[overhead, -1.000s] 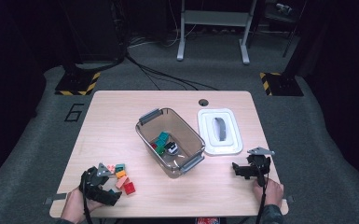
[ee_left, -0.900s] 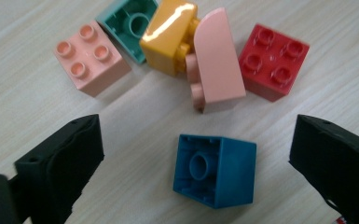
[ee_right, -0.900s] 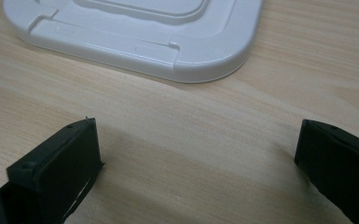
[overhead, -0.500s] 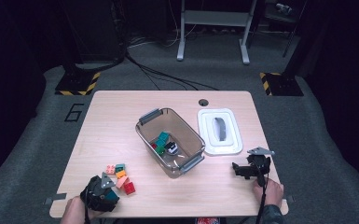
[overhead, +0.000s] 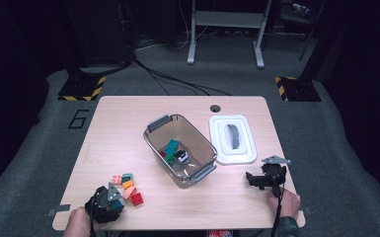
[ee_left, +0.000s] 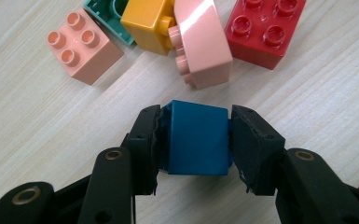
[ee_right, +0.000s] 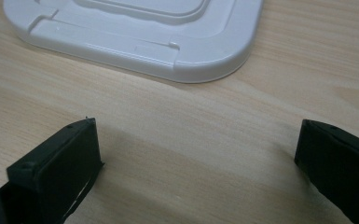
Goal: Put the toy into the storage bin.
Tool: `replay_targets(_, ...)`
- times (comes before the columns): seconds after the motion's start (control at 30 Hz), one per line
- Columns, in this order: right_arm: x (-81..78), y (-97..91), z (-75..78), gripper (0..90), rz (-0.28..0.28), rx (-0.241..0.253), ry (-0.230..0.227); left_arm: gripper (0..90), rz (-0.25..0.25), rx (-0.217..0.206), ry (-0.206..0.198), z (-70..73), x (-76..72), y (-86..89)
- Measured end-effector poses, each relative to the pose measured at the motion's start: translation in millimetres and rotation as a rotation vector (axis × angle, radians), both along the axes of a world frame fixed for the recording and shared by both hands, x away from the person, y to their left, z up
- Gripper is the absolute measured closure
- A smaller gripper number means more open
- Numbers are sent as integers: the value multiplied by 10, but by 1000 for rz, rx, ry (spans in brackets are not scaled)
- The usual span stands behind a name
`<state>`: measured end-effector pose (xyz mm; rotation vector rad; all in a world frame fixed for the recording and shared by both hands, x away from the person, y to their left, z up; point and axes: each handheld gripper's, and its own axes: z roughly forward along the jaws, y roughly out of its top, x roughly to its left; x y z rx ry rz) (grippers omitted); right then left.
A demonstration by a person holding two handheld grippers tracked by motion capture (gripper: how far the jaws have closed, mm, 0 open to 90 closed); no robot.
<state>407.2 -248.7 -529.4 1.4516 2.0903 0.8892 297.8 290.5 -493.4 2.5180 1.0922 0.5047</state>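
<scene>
My left gripper [ee_left: 195,140] has just been closing, and both pads now press the sides of a blue brick [ee_left: 198,137] on the table. In the high view that gripper [overhead: 109,205] sits at the near left, beside a loose pile of bricks [overhead: 127,186]. Just beyond the blue brick lie a pink brick [ee_left: 84,45], a yellow one [ee_left: 150,23], a pale pink curved one [ee_left: 201,44], a red one [ee_left: 265,30] and a teal one [ee_left: 103,11]. My right gripper [ee_right: 196,163] stands open over bare wood, also seen as the right gripper [overhead: 265,178] at the near right.
A clear bin [overhead: 203,173] with grey handles stands mid-table, tilted, holding teal, red, green and black-and-white pieces [overhead: 175,152]. Its white lid [overhead: 220,150] lies to the right; the lid's [ee_right: 135,42] rim is just ahead of my right gripper. A round hole [overhead: 215,108] marks the table's far edge.
My left gripper has slid slightly right toward the brick pile and its jaws have closed from wide open onto the blue brick. The right gripper has not moved.
</scene>
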Motion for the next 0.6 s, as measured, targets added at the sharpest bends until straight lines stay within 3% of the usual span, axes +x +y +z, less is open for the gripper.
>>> replay_targets(0.23,-1,2,0,0,-2,2,1,551,3,1,-5,10,28,27)
replay_targets(0.6,0,0,0,0,1,-1,0,552,23,-52,-25,139,113,102)
